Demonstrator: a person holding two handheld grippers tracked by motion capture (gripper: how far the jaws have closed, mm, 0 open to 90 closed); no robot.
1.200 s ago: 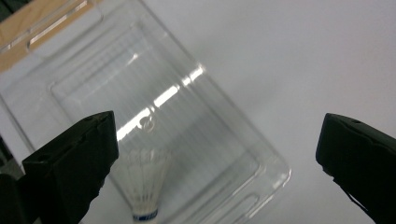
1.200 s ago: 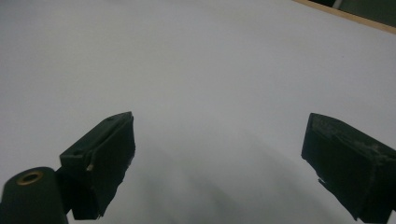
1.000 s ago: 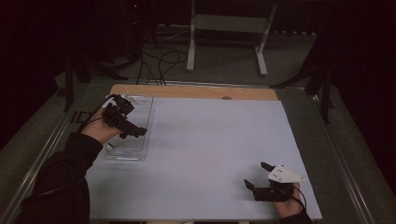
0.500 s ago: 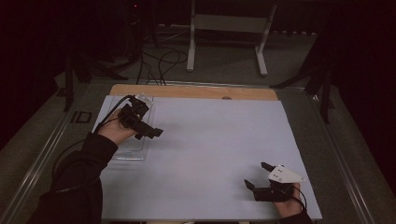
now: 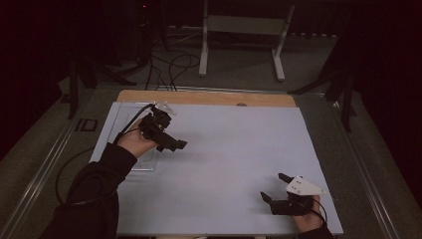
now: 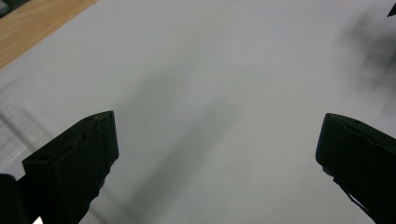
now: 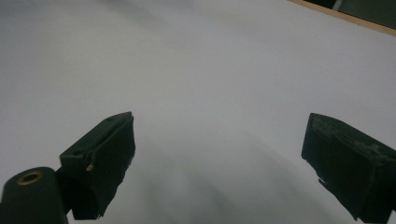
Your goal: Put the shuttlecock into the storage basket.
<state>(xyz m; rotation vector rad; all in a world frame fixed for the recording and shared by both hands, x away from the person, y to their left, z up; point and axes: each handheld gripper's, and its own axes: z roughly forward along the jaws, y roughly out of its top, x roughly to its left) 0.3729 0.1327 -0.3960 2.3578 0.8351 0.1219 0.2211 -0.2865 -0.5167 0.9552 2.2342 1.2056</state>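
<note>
Both grippers are held with jaws spread wide and nothing between them: the left gripper [image 5: 171, 142] is raised over the white sheet [image 5: 224, 149], the right gripper [image 5: 278, 191] is rested near the sheet's near right corner. A clear tray [image 5: 124, 112] lies flat at the sheet's far left, just behind and under the left hand [image 5: 132, 142], partly hidden by it. Nothing is seen between the 2 grippers, which are well apart.
</note>
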